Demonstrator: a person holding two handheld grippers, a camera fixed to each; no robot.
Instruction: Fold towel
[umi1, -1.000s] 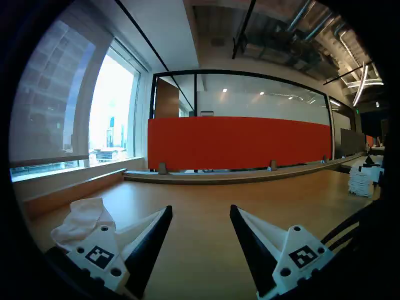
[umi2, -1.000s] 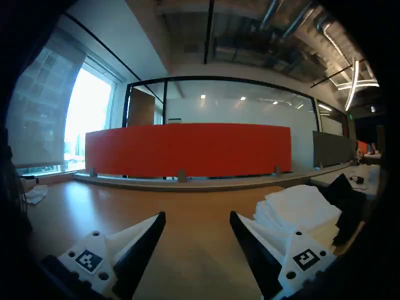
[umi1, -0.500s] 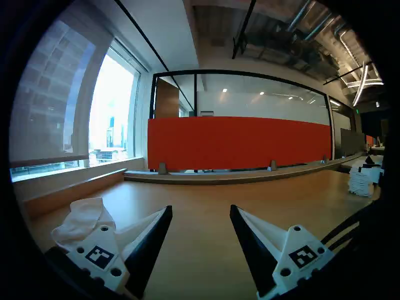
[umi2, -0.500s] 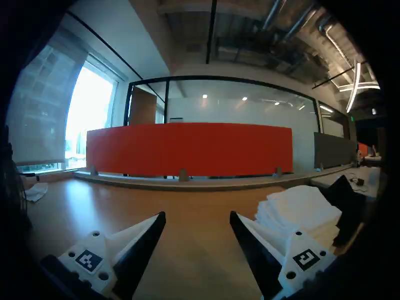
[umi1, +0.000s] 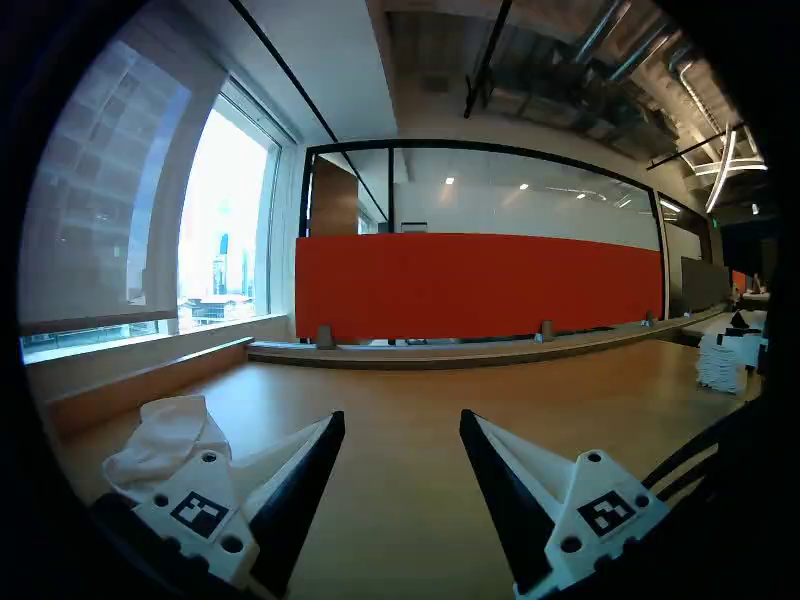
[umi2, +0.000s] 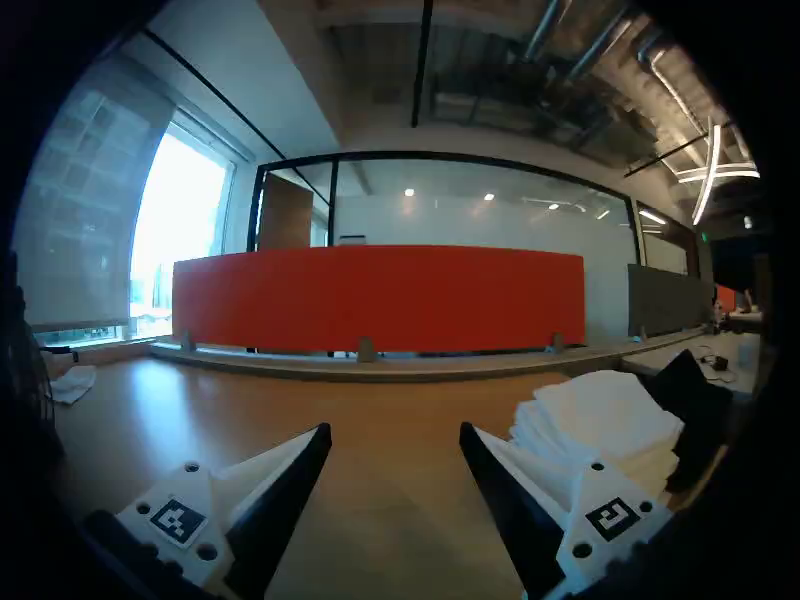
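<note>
1. Crumpled towel (umi1: 165, 440): white and unfolded, lying loose on the table (umi1: 420, 385) at the window side. It sits just beside the near finger at the left of the left gripper view. In the right gripper view it lies far off to the left (umi2: 72, 383). It is judged to be the next piece awaiting folding.
2. Stack of folded towels (umi2: 600, 415): a neat white pile on the table, just behind the finger at the right of the right gripper view. It is judged to be finished work, kept on the side opposite the unfolded piece, with bare wood between as working space.
3. Left gripper (umi1: 400, 418): fingers spread wide with nothing between them, and no hold on the towel. It is held low and level, pointing across the table toward the red screen (umi1: 480, 285). Whether it rests on the wood cannot be told.
4. Right gripper (umi2: 393, 430): likewise spread wide and empty, low and level, and facing the same screen.
5. Stage, as a judgement: the grippers are between pieces, and the left gripper is the better placed to reach the crumpled towel.
</note>
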